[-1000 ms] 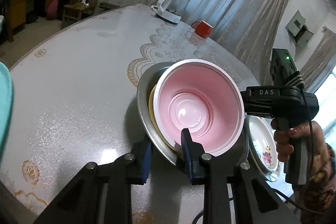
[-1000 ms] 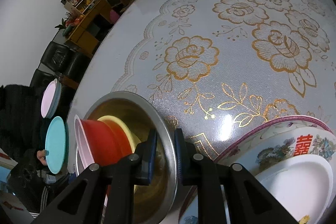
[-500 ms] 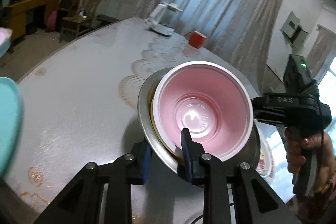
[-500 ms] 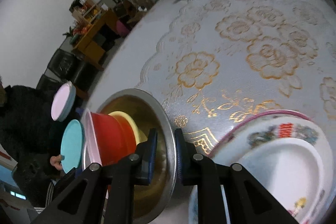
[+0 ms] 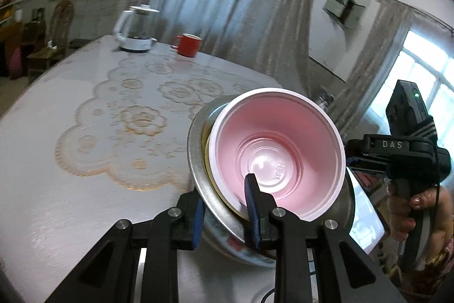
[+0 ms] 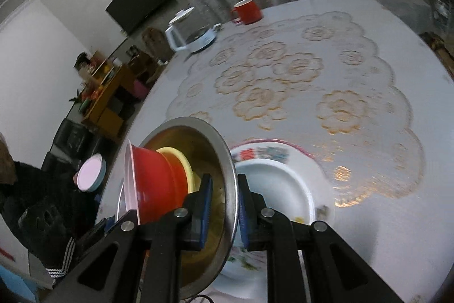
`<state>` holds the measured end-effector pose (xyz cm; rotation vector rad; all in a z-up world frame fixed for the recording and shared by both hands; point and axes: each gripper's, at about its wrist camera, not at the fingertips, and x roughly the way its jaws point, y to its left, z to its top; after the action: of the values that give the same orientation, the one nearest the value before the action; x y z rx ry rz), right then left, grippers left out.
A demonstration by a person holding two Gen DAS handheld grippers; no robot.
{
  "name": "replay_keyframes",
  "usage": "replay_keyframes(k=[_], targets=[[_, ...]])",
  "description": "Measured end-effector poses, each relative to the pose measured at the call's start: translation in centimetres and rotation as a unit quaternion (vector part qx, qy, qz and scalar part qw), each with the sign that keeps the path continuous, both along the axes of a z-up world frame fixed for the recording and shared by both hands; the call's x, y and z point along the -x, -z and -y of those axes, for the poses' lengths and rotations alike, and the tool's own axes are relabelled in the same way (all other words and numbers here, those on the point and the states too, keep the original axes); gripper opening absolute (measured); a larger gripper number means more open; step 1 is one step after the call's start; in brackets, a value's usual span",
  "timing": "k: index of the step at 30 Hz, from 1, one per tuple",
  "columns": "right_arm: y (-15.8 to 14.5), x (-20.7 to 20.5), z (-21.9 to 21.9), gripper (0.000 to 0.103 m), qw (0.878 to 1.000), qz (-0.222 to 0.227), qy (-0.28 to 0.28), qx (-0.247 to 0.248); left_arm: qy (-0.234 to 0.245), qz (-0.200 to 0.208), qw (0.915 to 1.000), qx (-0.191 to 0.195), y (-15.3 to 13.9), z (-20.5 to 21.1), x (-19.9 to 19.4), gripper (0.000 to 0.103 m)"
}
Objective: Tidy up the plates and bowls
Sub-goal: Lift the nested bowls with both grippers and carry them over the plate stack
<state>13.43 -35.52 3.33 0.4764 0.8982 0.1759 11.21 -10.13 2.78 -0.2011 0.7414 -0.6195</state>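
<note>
A steel bowl [image 5: 198,169] holds a yellow bowl [image 6: 181,164] and a red bowl with a pink inside [image 5: 278,147], nested. Both grippers hold this stack in the air, tilted. My left gripper [image 5: 225,206] is shut on the stack's near rim, one finger inside the pink bowl. My right gripper [image 6: 224,206] is shut on the steel bowl's rim [image 6: 229,183]. Below the stack, a flowered plate [image 6: 298,158] with a white plate [image 6: 281,183] in it lies on the table.
The round table [image 5: 85,189] carries a gold-flowered lace cloth [image 6: 312,81], a white kettle [image 5: 136,30] and a red mug [image 5: 188,44] at its far side. A pink and a teal plate [image 6: 90,172] show at the left. Curtains hang behind.
Both grippers have lifted the nested bowl stack off the table and carried it over the flowered plate. The stack is tilted more. Both grips are unchanged.
</note>
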Motion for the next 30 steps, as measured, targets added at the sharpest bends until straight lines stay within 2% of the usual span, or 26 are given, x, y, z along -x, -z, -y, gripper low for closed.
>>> replay_keyframes(k=[4, 6, 14, 20, 30], targets=[[0.8, 1.5, 1.9, 0.016, 1.000, -0.007, 0.025, -0.006, 0.016, -0.015, 0.9998, -0.002, 0.9, 1.8, -0.7, 0.027], [1.8, 1.6, 2.8, 0.016, 0.999, -0.018, 0.035, -0.013, 0.018, -0.015, 0.9996, -0.014, 1.4, 2.5, -0.8, 0.027], [4.4, 2.5, 3.5, 0.016, 0.998, -0.041, 0.044, -0.028, 0.021, -0.023, 0.9991, -0.031, 2.9, 3.3, -1.4, 0.027], [5.0, 2.7, 4.3, 0.016, 0.997, -0.046, 0.058, -0.001, 0.034, -0.017, 0.9979, -0.052, 3.5, 5.0, -1.1, 0.028], [6.3, 2.2, 3.6, 0.018, 0.996, -0.045, 0.060, 0.039, 0.022, -0.019, 0.9967, -0.075, 4.5, 5.4, -1.8, 0.027]])
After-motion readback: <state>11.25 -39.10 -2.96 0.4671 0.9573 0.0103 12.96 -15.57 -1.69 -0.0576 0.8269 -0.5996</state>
